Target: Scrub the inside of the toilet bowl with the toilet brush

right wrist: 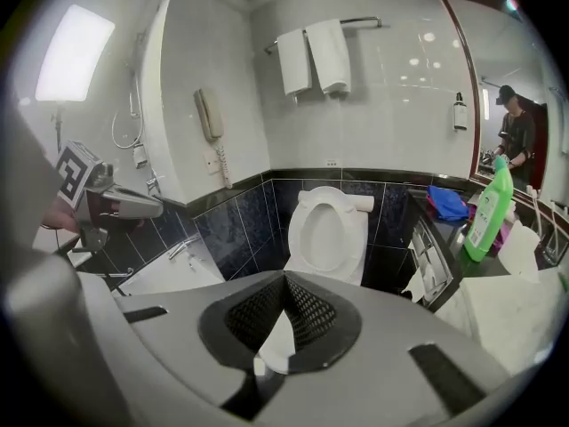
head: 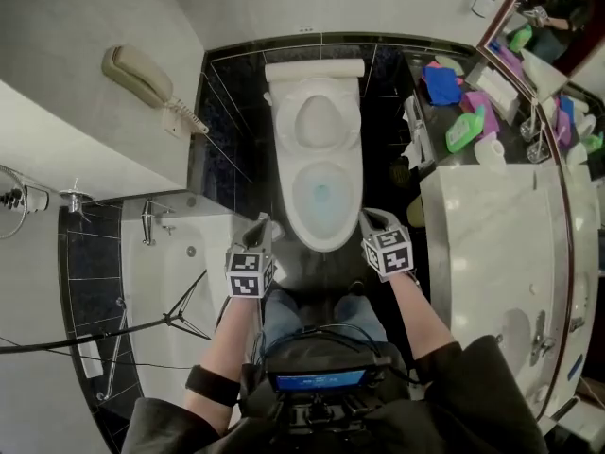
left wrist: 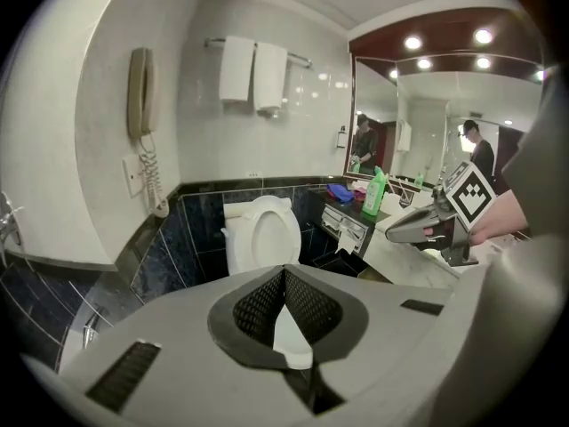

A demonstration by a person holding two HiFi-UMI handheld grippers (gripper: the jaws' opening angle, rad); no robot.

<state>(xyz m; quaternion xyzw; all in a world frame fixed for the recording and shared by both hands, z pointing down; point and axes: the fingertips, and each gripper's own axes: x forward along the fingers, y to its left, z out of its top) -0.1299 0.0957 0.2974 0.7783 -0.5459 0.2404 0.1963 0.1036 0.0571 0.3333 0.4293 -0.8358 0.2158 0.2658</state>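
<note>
1. The white ceramic toilet bowl (head: 324, 243) stood open, its cover raised at the back and blue-tinted water in its base.
2. The left gripper (head: 261, 222) hung just left of the bowl's front rim, its jaws clenched together on nothing.
3. The right gripper (head: 371, 218) hung just right of the same rim, its jaws likewise closed and empty.
4. The toilet brush could not be made out in any view.
5. Scrubbing had apparently not begun. Recommended procedure: locate the brush beside the bowl, part one gripper's jaws, clamp the handle squarely near its top, and keep the bristle head below the rim to limit splashing.
</note>
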